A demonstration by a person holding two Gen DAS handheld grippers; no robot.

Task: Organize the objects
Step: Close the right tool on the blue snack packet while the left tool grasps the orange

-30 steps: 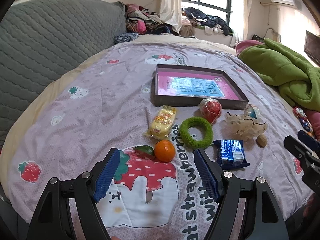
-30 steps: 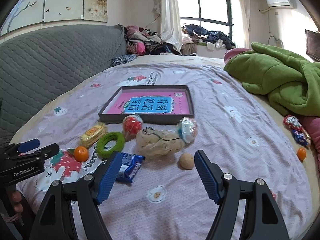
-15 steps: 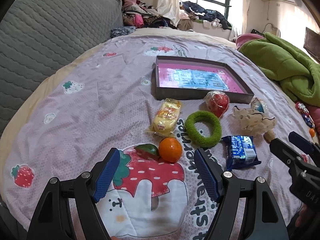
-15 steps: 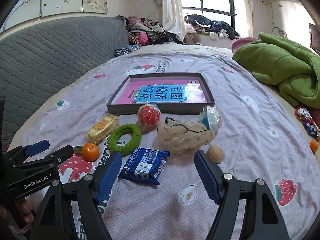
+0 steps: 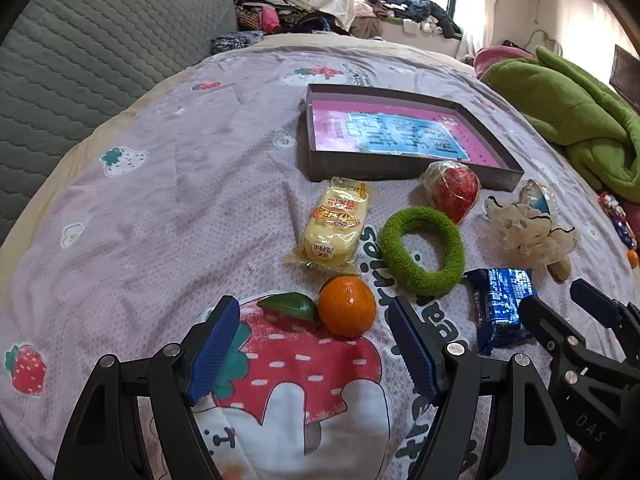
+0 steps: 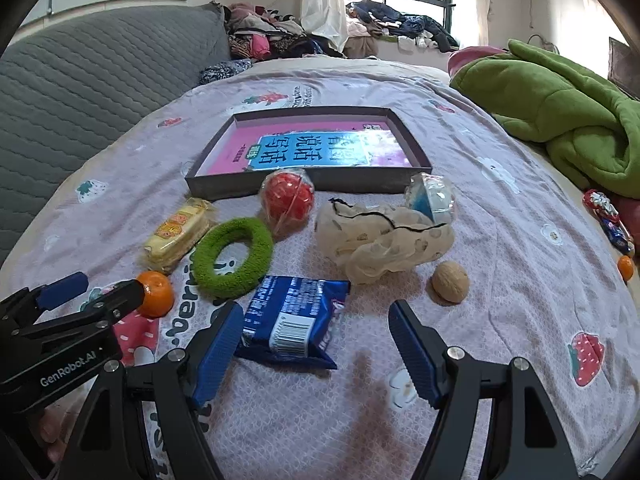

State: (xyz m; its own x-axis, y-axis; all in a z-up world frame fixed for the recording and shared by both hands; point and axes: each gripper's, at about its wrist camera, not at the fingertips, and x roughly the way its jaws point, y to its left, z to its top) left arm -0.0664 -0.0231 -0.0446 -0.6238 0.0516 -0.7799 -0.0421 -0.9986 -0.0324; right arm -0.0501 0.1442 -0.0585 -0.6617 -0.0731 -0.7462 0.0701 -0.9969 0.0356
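A dark shallow box [image 5: 404,168] with a pink and blue sheet inside lies on the bed; it also shows in the right wrist view [image 6: 304,187]. In front of it lie a yellow snack pack [image 5: 334,226], a green fuzzy ring [image 5: 422,250], a red wrapped ball [image 5: 454,190], a beige scrunchie [image 6: 380,236], a blue ball [image 6: 430,200], a walnut [image 6: 450,282], a blue snack packet [image 6: 294,318] and an orange [image 5: 347,306]. My left gripper [image 5: 312,350] is open, just short of the orange. My right gripper [image 6: 316,350] is open over the blue packet.
The lilac strawberry bedspread [image 5: 160,200] covers the bed. A grey quilted headboard [image 5: 80,60] stands at the left. A green blanket [image 6: 560,112] is heaped at the right, with wrapped sweets [image 6: 608,220] and a small orange [image 6: 625,268] beside it. Clothes pile up under the window.
Both grippers have moved forward and lower toward the objects. The orange now lies close to the left jaws, and the blue packet lies by the right gripper's left finger.
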